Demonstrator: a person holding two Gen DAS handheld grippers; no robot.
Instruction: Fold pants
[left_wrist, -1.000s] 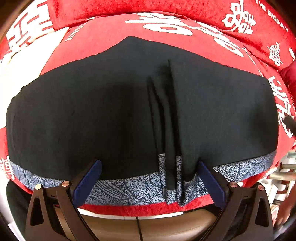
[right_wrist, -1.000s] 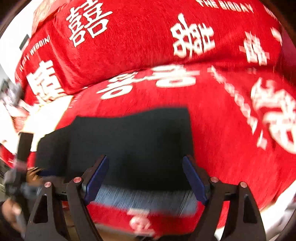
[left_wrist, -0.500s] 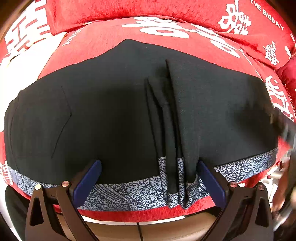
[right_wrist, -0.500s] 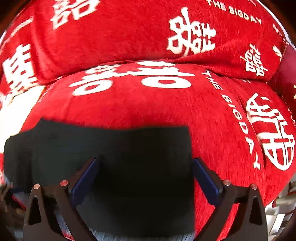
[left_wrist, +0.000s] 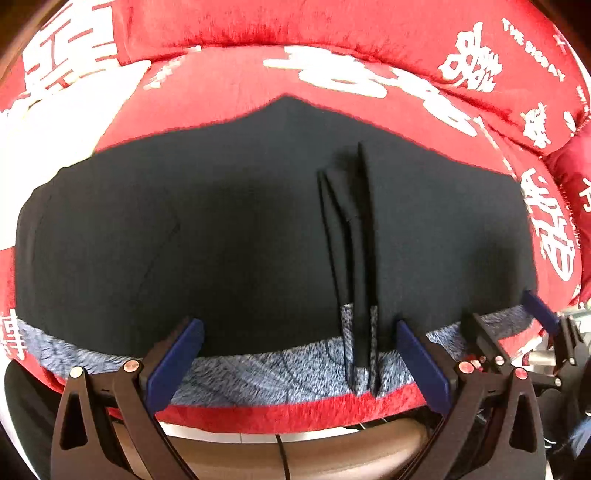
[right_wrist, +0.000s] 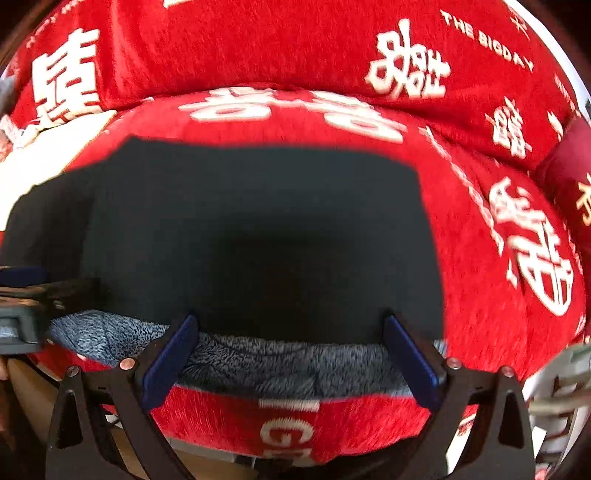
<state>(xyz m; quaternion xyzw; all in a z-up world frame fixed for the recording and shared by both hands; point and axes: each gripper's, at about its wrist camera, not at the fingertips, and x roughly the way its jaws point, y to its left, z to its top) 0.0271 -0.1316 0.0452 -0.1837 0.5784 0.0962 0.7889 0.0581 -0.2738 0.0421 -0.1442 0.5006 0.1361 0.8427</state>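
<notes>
Black pants (left_wrist: 229, 236) spread flat across red cushion (left_wrist: 229, 107), patterned waistband (left_wrist: 258, 373) along its near edge. Left gripper (left_wrist: 299, 354) spread wide above waistband, empty. Right gripper (right_wrist: 291, 354) likewise wide, seemingly just clear of cloth; view blurred.
</notes>
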